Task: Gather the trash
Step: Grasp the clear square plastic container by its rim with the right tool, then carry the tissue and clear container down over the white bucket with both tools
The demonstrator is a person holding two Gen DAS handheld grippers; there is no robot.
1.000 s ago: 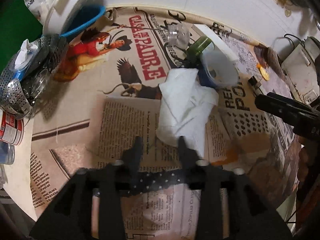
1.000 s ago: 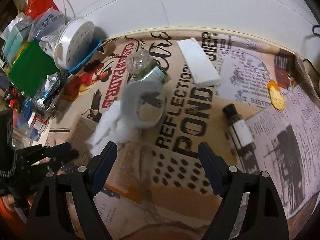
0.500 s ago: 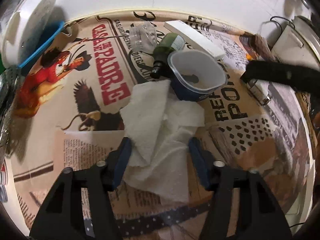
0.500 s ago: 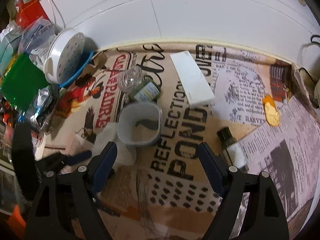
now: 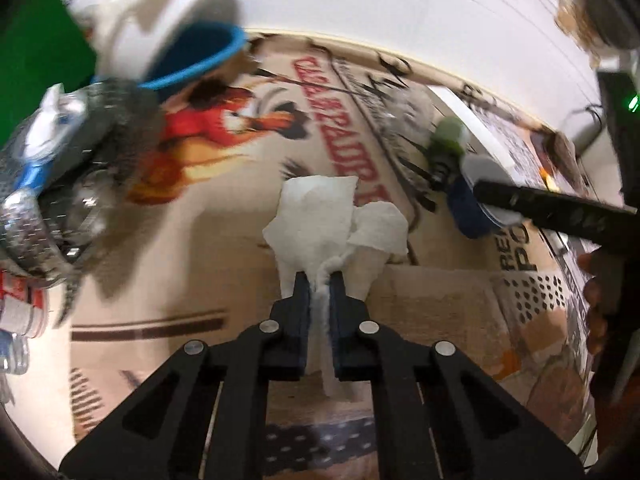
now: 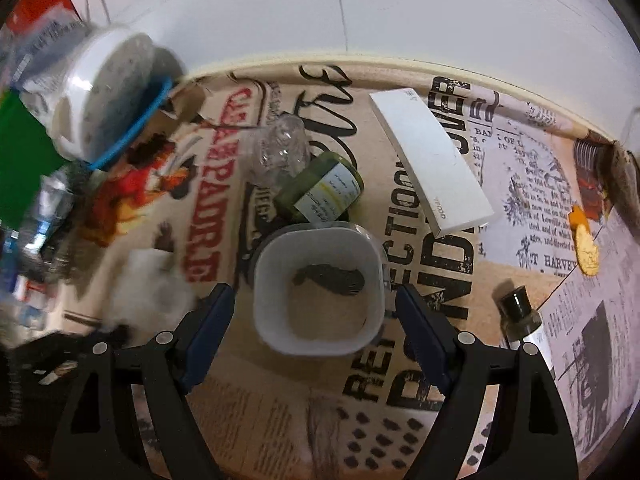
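Observation:
A crumpled white paper towel [image 5: 332,220] is pinched between the fingers of my left gripper [image 5: 319,280], which is shut on it above the printed tablecloth; it shows as a white blur [image 6: 148,284] at the left of the right wrist view. My right gripper [image 6: 314,304] stands open, its fingers either side of a square white plastic cup [image 6: 318,292] with dark residue inside, not touching it. Behind the cup lie a green jar [image 6: 324,192] and a clear plastic piece [image 6: 280,152]. The cup's blue side [image 5: 468,208] peeks out behind the right gripper's finger in the left wrist view.
A flat white box [image 6: 430,160] lies at the back. A small dark-capped bottle [image 6: 520,316] and an orange scrap [image 6: 584,240] lie right. A white perforated lid [image 6: 108,88] in a blue bowl, a metal strainer [image 5: 60,184] and cans crowd the left edge. The wall is close behind.
My left gripper closed on the paper towel and pulled it left, away from the cup. My right gripper moved down toward the cup, which now sits between its open fingers.

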